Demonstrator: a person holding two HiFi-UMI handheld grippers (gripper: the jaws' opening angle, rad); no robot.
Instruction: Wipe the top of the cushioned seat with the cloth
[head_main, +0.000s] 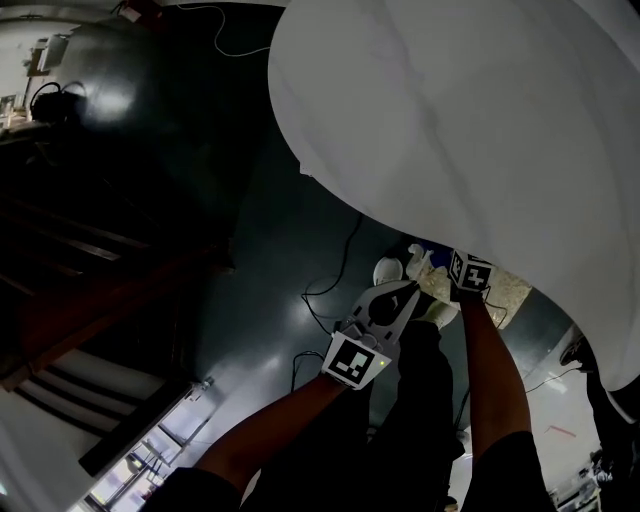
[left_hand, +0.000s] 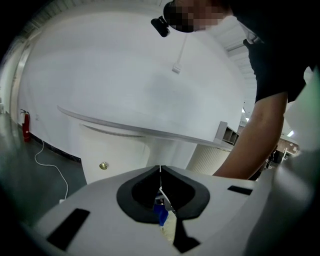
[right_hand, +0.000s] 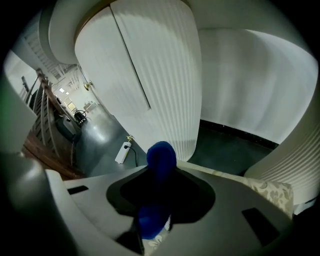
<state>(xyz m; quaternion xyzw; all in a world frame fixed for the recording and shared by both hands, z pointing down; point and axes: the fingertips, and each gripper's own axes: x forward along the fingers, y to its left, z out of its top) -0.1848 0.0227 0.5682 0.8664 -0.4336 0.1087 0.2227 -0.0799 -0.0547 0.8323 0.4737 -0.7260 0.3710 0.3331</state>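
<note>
Cloth (right_hand: 161, 157): blue, bunched, sticking up out of my right claw (right_hand: 161, 172). I am clamping it hard so wad is not slipping when rubbing, I judge.

Seat (right_hand: 270, 192): flower-patterned cushion, lying just beyond and below that claw, at edge of white table (head_main: 450, 120). Cloth seemingly not pressing on seat top yet.

My left claw (left_hand: 160, 171) is pointing upward, jaws together, tips meeting. Scrap of blue is showing behind tips; whether it is pinched, cannot tell. Probably parking this claw clear of wiping path.

Dark floor (head_main: 260, 260) lying all around.
</note>
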